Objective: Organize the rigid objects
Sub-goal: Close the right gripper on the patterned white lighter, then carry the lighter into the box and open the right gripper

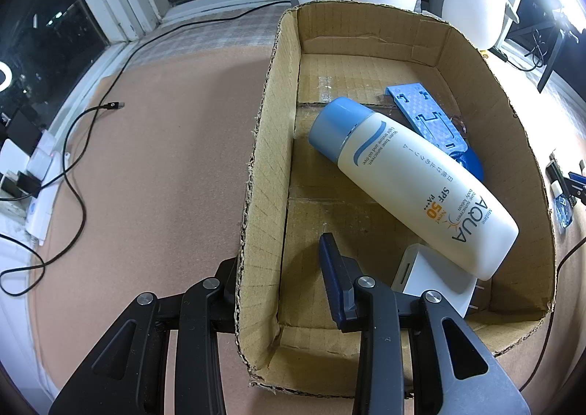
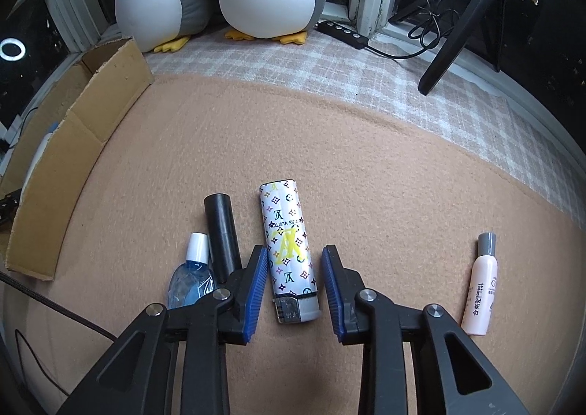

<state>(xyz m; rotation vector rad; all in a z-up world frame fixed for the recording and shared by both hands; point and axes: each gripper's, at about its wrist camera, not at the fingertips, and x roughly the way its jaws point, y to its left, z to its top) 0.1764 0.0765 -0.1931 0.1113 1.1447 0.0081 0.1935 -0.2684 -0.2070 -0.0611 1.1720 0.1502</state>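
Right gripper (image 2: 291,268) sat lower centre of frame, jaws part-open w/ lighter (image 2: 289,250) between them, pads not yet touching. Lighter's long axis ran up-frame, parallel to fingers, so a straight squeeze should do. Left gripper (image 1: 278,268) clamped box (image 1: 256,166) wall, lower centre.

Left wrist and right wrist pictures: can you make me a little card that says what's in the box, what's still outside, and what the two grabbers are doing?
In the cardboard box: sunscreen bottle, blue plastic piece, white charger
Still on the blanket: patterned lighter, black tube, small blue bottle, pink bottle
Left hand-held gripper: astride the box's side wall, nearly closed on it
Right hand-held gripper: open, lighter between its fingers, not squeezed
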